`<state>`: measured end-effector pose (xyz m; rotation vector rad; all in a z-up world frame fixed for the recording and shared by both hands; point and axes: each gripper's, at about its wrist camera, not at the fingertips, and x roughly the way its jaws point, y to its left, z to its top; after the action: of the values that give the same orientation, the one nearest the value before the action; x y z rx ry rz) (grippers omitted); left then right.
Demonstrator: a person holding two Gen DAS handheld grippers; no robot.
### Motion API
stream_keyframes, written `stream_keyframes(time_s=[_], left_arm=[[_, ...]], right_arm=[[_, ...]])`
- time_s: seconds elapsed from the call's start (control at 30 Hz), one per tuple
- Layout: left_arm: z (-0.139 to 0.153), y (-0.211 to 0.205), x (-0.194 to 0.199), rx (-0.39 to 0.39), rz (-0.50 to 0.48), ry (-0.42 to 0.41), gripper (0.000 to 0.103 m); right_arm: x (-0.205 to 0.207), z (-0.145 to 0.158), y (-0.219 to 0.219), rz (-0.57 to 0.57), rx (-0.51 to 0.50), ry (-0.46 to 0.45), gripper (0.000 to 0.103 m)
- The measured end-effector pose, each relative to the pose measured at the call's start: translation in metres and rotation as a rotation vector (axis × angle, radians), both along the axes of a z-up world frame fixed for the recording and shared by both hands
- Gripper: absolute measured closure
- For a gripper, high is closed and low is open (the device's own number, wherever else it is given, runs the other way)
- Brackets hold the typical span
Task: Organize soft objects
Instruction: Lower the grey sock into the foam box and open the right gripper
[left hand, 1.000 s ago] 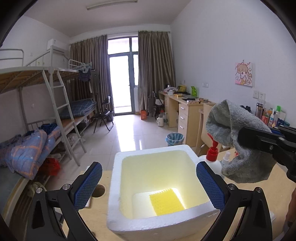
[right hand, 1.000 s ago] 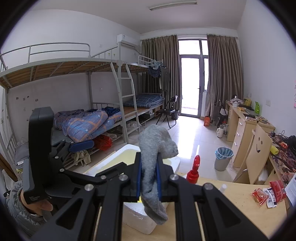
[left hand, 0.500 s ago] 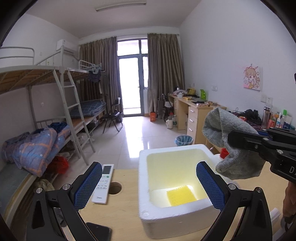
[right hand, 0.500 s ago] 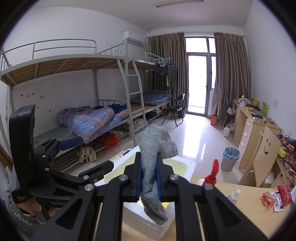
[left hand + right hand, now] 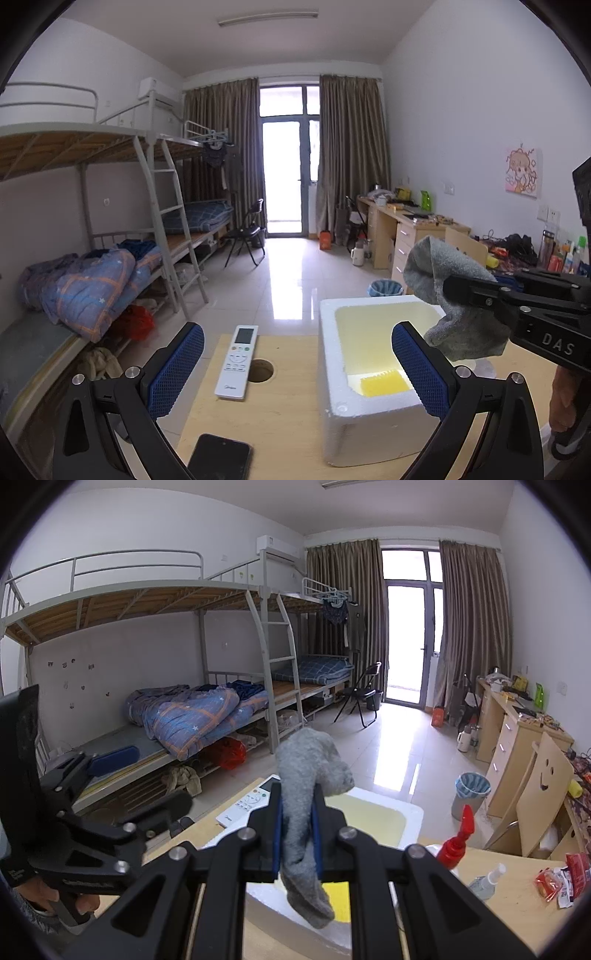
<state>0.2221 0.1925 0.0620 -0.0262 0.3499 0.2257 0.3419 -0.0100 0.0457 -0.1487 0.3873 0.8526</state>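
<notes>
My right gripper [image 5: 297, 834] is shut on a grey sock [image 5: 308, 775] and holds it in the air over the white foam box [image 5: 410, 821]. In the left wrist view the sock [image 5: 439, 273] hangs from the right gripper [image 5: 456, 291] above the box [image 5: 328, 369]. A yellow sponge [image 5: 382, 384] lies on the box floor. My left gripper [image 5: 293, 373] is open and empty, with its fingers on either side of the box's left wall.
A white remote [image 5: 236, 362] lies on the wooden table [image 5: 280, 417] left of the box, beside a round hole. A black phone [image 5: 219, 458] lies near the front edge. A red pump bottle [image 5: 456, 838] and a small spray bottle [image 5: 485, 880] stand right of the box.
My left gripper has moved left, so the box now sits to the right and the remote and phone show. The right gripper has carried the sock further over the box.
</notes>
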Motion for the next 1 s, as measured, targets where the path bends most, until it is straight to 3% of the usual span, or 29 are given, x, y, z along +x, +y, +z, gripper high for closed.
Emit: stream_keyframes(time_s=[0.1,0.17,0.23,0.3,0.77,0.9,1.0], left_arm=[[0.000,0.002,-0.002,0.000,0.005,-0.003,0.001],[0.000,0.002,-0.002,0.000,0.008,-0.004,0.001],[-0.001,0.003,-0.002,-0.003,0.008,-0.006,0.001],[-0.001,0.004,-0.002,-0.001,0.006,-0.010,0.001],[0.003,-0.006,-0.010,0.007,-0.018,-0.015,0.001],[0.006,-0.014,-0.016,0.011,-0.031,-0.019,0.001],[0.009,-0.021,-0.023,0.016,-0.039,-0.023,0.001]], right_arm=[[0.003,-0.001,0.000,-0.011,-0.002,0.000,0.086],[0.002,-0.001,0.003,-0.021,-0.013,-0.006,0.079],[-0.002,-0.002,0.004,-0.025,-0.015,-0.014,0.050],[-0.003,-0.001,0.001,-0.029,0.000,-0.029,0.040],[-0.009,0.007,-0.011,-0.055,0.017,-0.010,0.038],[-0.019,0.013,-0.018,-0.085,0.038,-0.028,0.017],[-0.026,0.018,-0.029,-0.096,0.056,-0.032,0.009]])
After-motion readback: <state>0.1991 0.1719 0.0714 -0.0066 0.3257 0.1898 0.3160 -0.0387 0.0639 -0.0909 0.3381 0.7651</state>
